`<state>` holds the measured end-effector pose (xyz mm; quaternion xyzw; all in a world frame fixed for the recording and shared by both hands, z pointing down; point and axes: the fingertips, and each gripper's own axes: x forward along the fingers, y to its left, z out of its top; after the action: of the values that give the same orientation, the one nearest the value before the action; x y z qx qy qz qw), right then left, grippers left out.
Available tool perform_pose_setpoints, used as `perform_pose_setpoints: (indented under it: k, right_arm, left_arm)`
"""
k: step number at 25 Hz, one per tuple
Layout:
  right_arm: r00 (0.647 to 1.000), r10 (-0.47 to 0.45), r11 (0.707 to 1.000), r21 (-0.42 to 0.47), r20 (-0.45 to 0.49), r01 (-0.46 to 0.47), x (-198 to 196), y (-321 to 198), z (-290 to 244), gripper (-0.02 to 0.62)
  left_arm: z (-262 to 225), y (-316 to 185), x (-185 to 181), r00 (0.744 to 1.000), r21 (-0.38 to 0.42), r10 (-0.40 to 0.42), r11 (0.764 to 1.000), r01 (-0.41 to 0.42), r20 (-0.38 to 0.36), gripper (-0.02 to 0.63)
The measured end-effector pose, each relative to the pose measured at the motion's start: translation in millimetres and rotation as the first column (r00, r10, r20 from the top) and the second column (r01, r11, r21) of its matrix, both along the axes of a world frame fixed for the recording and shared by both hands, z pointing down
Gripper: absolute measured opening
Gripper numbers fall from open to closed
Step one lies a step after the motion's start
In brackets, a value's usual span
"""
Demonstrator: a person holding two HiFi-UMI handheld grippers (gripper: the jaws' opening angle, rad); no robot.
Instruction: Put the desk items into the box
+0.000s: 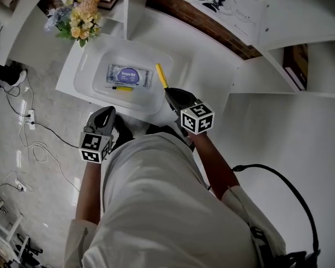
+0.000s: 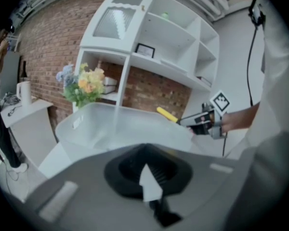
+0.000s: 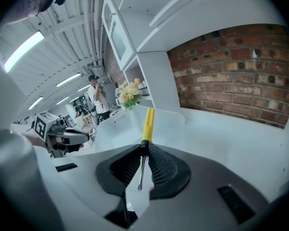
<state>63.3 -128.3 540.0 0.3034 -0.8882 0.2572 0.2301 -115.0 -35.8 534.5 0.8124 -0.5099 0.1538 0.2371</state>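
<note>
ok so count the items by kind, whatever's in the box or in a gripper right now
packet, in the box: 1
pen, in the box: 1
screwdriver, in the right gripper: 1
total: 3

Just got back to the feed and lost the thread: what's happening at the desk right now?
A person works with two handheld grippers. The right gripper has its jaws shut on the metal shaft of a yellow-handled screwdriver, held over the edge of the translucent box. A pack of wipes and a yellow pen lie inside. The left gripper hangs at the box's near side, jaws together and empty.
</note>
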Motion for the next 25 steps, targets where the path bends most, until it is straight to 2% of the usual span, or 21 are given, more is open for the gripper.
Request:
perform_pose_setpoints:
  k: [8,12,18,25]
  right_arm:
    - [0.987,-0.161,0.987,0.016,-0.024,0.162,-48.7,3.9,-5.5,0.047]
    - [0.959,-0.277,0.96,0.017,-0.064,0.279,-75.1,10.0,-5.3,0.048]
    - [0.917,-0.386,0.922,0.005,-0.099,0.388,-108.0,12.8,-3.9,0.047]
    - [0.846,-0.509,0.859,-0.028,-0.16,0.511,-138.4,15.7,4.2,0.048]
  left_arm:
    - [-5.8,-1.8,-25.2,1.0,0.016,-0.022,1.0,0.022,-0.001,0.003]
    - [-5.4,-2.2,-38.3,1.0,0.023,-0.028,0.999,0.028,0.004,0.003]
    - [-3.5,-3.0,-55.8,0.999,0.022,-0.041,0.999,0.041,-0.001,0.003]
    - [-3.3,-8.1,-71.3,0.999,0.025,-0.053,0.998,0.053,-0.008,0.003]
